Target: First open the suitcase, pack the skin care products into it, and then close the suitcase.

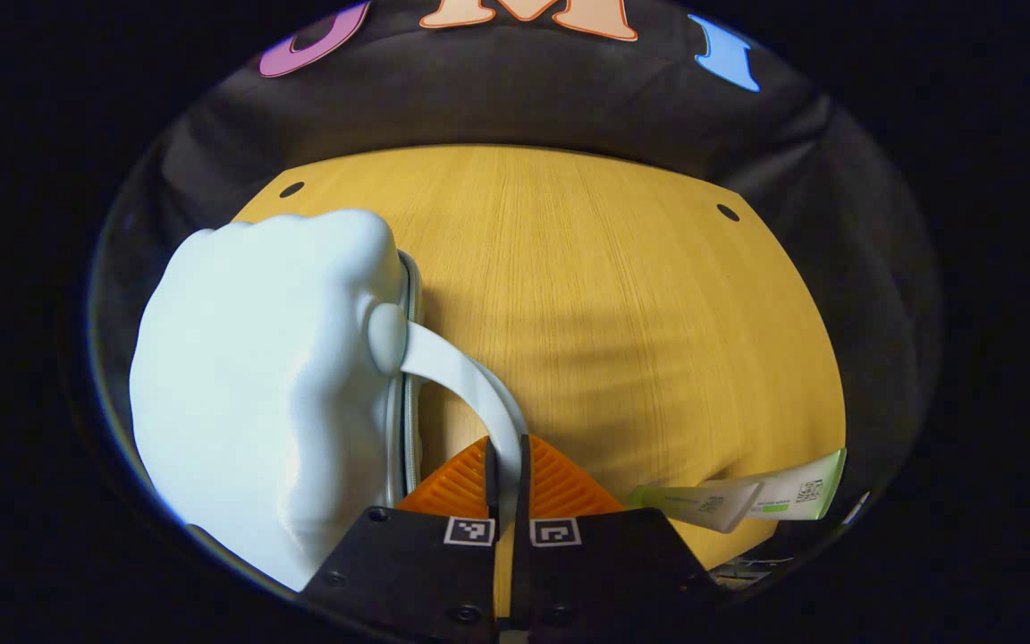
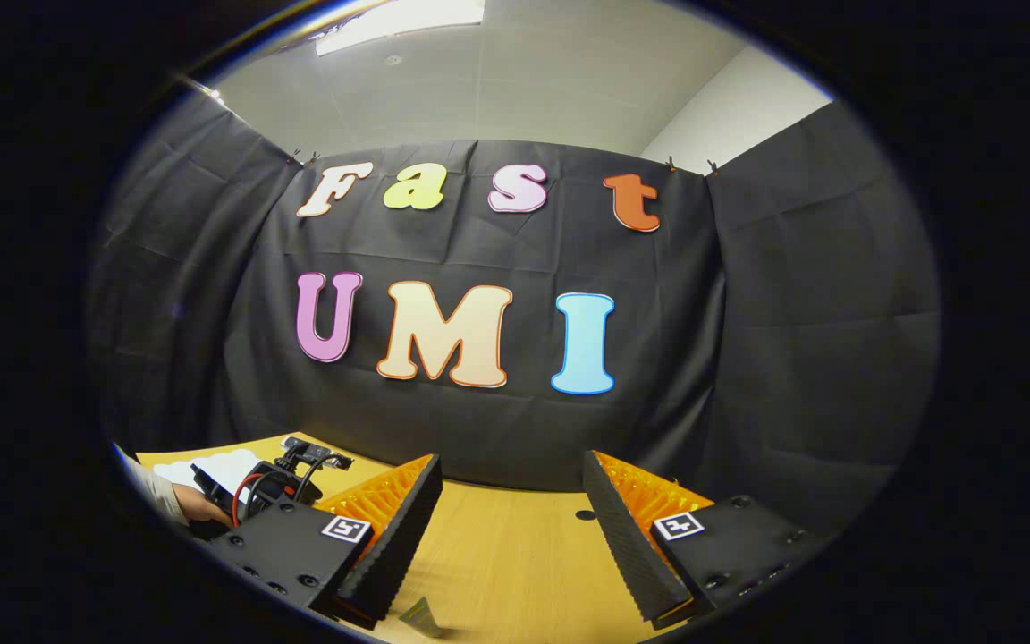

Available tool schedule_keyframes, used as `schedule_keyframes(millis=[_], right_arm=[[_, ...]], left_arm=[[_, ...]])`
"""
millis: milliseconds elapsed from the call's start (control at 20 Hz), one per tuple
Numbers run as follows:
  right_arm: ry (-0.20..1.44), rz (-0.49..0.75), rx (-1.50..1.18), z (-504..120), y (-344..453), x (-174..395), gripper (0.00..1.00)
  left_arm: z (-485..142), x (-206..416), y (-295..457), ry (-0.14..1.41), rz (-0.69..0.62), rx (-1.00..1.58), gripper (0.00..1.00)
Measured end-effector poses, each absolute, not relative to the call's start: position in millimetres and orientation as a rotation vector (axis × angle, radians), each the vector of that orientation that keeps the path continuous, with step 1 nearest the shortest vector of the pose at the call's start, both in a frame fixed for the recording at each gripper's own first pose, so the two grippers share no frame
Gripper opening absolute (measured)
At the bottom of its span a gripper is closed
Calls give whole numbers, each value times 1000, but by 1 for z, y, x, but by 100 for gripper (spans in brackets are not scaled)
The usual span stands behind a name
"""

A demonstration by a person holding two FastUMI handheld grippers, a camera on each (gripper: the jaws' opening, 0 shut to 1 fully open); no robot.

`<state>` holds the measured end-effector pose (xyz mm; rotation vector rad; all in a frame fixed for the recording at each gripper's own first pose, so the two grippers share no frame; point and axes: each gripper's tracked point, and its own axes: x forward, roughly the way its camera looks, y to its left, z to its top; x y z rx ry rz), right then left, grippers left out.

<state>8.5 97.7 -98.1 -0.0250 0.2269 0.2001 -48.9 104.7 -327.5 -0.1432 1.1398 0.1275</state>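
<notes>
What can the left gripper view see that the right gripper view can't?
The left gripper view alone gives the close look: the left gripper pinching the suitcase's handle strap, the pale blue suitcase's zipper edge, and two skin care tubes. The right gripper view alone gives the open right gripper, the ceiling, and a person's hand holding the other gripper. Both share the wooden table and the black cloth wall.

light comes from a ceiling panel (image 2: 399, 20) at 11 o'clock in the right gripper view, blown out to white. the suitcase (image 1: 265, 385) glares pale and loses surface detail; soft shadows band the table (image 1: 622, 313) toward 5 o'clock. fisheye bending curves every edge, and the rims look dim, perhaps slightly blurred
</notes>
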Motion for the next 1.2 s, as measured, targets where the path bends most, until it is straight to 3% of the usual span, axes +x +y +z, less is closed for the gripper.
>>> schedule_keyframes(millis=[550,850,1200], right_arm=[[231,316,70,-113,143,13,99],[240,323,68,-121,166,20,98],[246,227,78,-123,196,32,99]], left_arm=[[-173,-40,137,857,150,-93,0],[-111,-46,237,735,280,-71,0],[-84,-53,377,603,369,-21,0]])
